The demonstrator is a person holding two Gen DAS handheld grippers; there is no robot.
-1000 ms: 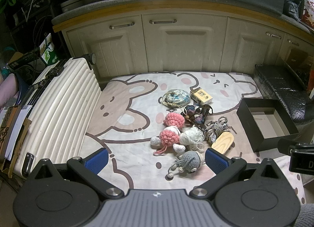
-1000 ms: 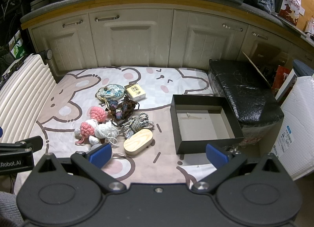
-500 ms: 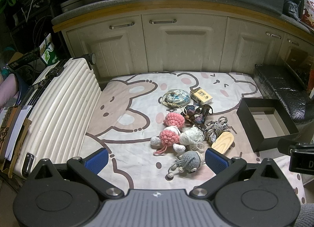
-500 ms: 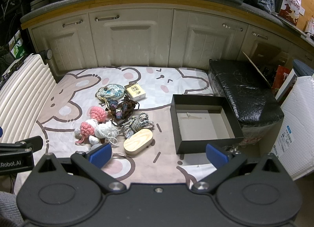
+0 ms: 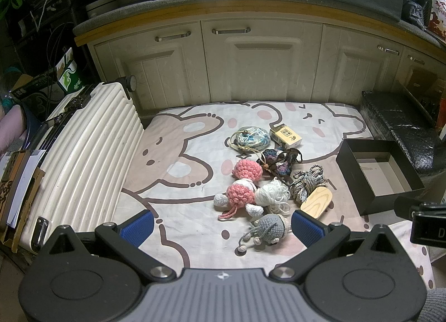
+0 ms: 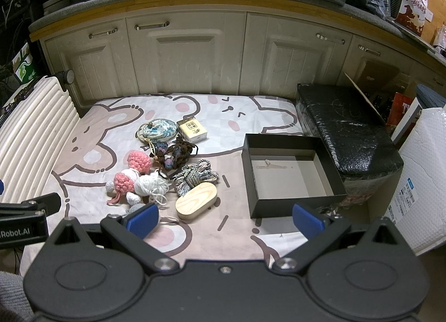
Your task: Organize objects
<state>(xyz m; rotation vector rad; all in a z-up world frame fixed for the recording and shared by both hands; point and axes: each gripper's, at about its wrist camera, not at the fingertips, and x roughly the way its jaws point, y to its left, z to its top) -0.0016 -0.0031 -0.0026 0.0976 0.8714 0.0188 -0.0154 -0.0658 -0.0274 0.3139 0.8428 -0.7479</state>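
Small items lie clustered on a cartoon-print cloth: a blue patterned pouch [image 5: 252, 137], a yellow card box [image 5: 286, 135], a dark crochet piece [image 5: 277, 162], two pink crochet toys [image 5: 247, 169], white yarn [image 5: 271, 195], a coiled rope [image 5: 306, 184], a wooden oval case [image 6: 196, 201] and a grey crochet toy [image 5: 269, 227]. An open black box [image 6: 292, 174] sits to their right, empty. My left gripper [image 5: 221, 227] hovers open, near the grey toy. My right gripper [image 6: 224, 217] is open too, above the cloth between the oval case and the box.
A ribbed white suitcase [image 5: 78, 160] lies along the cloth's left side. Cream cabinets [image 6: 200, 54] close off the back. A black wrapped bundle [image 6: 348, 132] and white padded packaging [image 6: 418, 191] stand right of the box. Bare cloth [image 5: 172, 155] lies left of the cluster.
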